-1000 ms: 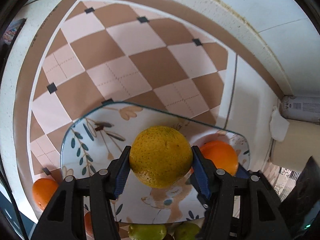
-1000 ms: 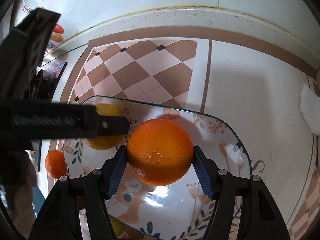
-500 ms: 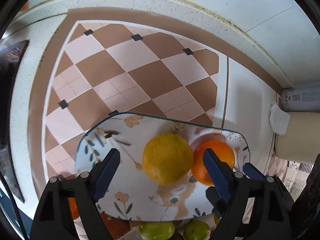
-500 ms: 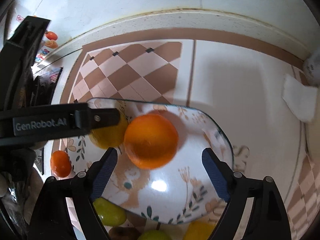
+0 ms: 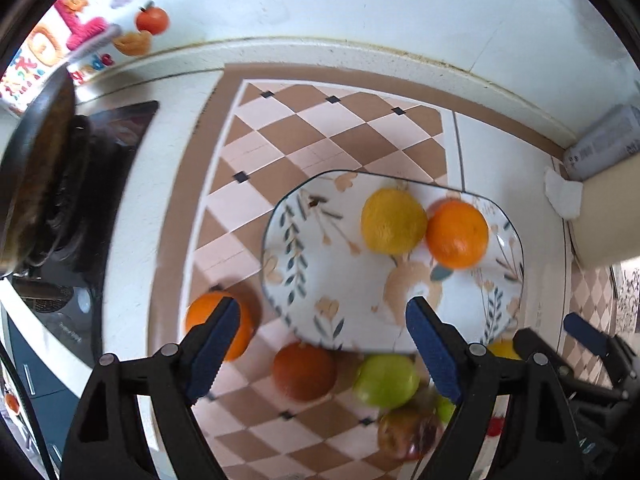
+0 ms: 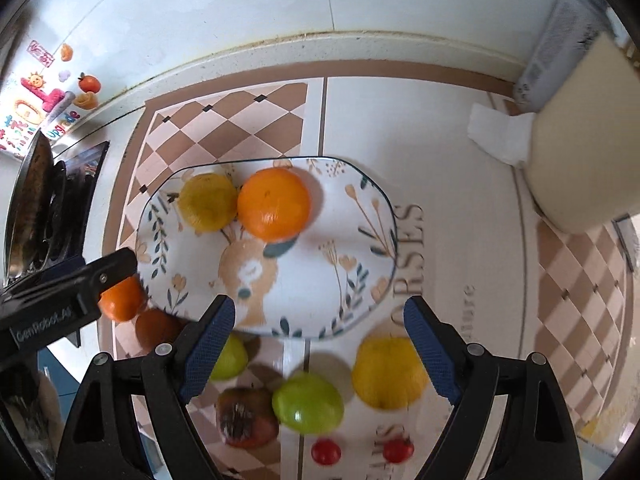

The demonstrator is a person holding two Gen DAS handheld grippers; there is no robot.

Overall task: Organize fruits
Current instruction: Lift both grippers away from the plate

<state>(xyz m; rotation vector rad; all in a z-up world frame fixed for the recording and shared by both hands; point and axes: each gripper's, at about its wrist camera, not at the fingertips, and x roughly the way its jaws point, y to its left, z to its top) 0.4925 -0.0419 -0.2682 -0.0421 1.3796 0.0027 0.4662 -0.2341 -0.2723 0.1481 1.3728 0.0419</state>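
A floral plate (image 5: 312, 280) (image 6: 320, 280) lies on the checked counter mat. On its far side a yellow citrus (image 5: 393, 221) (image 6: 208, 202) and an orange (image 5: 457, 233) (image 6: 274, 204) rest touching each other. My left gripper (image 5: 322, 308) hangs open above the plate's near left edge, with nothing between its fingers. My right gripper (image 6: 319, 306) is open over the plate's near rim, also with nothing in it. Loose fruit lies in front of the plate: an orange (image 5: 218, 326), a darker orange (image 5: 304, 370), a green apple (image 6: 308, 402), a yellow fruit (image 6: 388, 374) and a bruised one (image 6: 246, 416).
A stove with a dark pan (image 5: 40, 168) stands at the left. At the right are a beige container (image 6: 580, 160), a white crumpled tissue (image 6: 500, 136) and a can (image 5: 604, 140) by the wall. Two cherry tomatoes (image 6: 326, 451) lie near the counter's front.
Both grippers opened and let go of their fruits, the yellow citrus from the left and the orange from the right. Both then rose and drew back from the plate.
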